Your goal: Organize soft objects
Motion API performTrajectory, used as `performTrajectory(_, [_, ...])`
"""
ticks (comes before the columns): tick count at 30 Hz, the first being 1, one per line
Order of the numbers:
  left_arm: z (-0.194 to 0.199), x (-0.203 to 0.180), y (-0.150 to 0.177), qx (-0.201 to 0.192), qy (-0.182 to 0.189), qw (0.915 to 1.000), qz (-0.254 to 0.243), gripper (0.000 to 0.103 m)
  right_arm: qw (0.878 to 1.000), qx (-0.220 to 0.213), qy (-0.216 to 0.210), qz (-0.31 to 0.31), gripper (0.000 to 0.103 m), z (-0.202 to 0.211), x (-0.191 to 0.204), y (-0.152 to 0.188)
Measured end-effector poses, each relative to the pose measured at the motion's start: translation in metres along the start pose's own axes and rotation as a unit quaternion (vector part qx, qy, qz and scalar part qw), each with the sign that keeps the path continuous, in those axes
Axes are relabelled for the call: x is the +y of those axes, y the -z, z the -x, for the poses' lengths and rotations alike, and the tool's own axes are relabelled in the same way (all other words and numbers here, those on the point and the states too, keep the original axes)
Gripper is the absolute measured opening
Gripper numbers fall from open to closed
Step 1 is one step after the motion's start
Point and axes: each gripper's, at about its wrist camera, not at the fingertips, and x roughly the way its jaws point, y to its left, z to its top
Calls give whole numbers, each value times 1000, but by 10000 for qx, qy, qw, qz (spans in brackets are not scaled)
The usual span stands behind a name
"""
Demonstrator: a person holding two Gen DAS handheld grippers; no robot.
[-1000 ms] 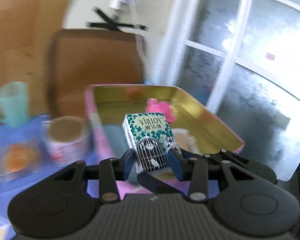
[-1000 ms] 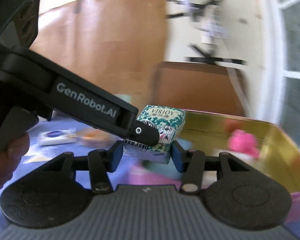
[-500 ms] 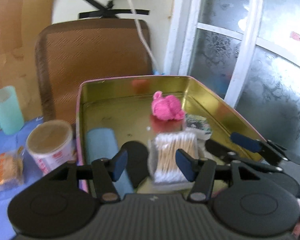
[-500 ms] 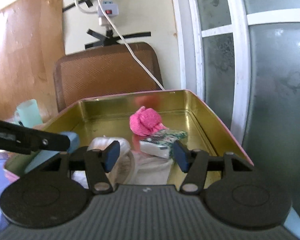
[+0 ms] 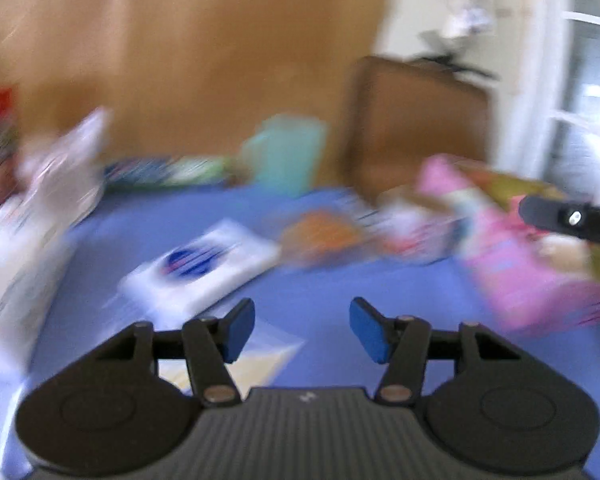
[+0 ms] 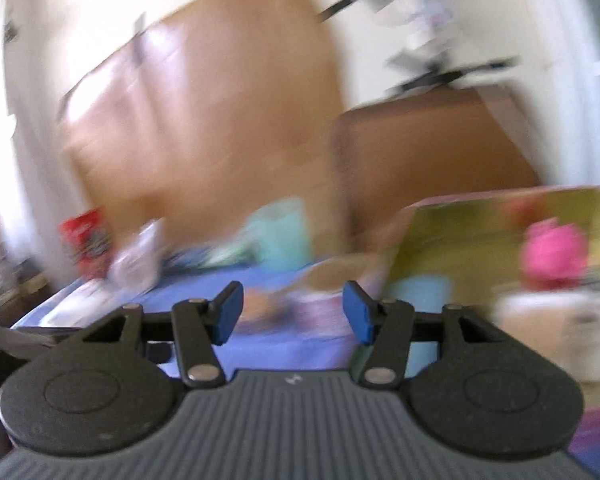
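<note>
Both views are smeared by motion. My left gripper [image 5: 302, 330] hangs over the blue tablecloth [image 5: 340, 292], its jaws apart and closing with nothing between them. A white tissue pack with a blue logo [image 5: 200, 268] lies just ahead to its left. My right gripper [image 6: 292, 312] is also empty, its jaws closing, and it points at the near left corner of the pink tin [image 6: 460, 232]. Inside the tin's gold interior sit a pink soft toy [image 6: 552, 256] and a pale blue piece [image 6: 420, 292]. The right gripper's black finger [image 5: 568, 220] shows over the tin [image 5: 520, 280] in the left wrist view.
A teal cup [image 5: 288, 156], an orange snack packet [image 5: 324, 236] and a flat clear packet [image 5: 260, 364] lie on the cloth. White bags [image 5: 40, 208] crowd the left edge, with a red package [image 6: 86, 236] behind. A brown chair back [image 5: 420, 128] stands beyond the table.
The left gripper let go of the green tissue pack into the tin, then swung left out over the tablecloth. The right gripper also turned left, so the tin now sits at its right.
</note>
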Motion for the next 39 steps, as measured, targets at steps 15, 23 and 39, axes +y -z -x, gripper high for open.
performTrajectory(15, [-1,52,22,-218,361,9952,879,52,9805,1403,122,-1367,22,-152,6,12])
performTrajectory(23, [-5,42,21,-65,41,9978,655,52,9864,1429,-280,-764,19,-64,27,39])
performTrajectory(39, [-10,13,23,106,-781,9968,-150,61,9957,651,-322,-583,57,-1,11,71])
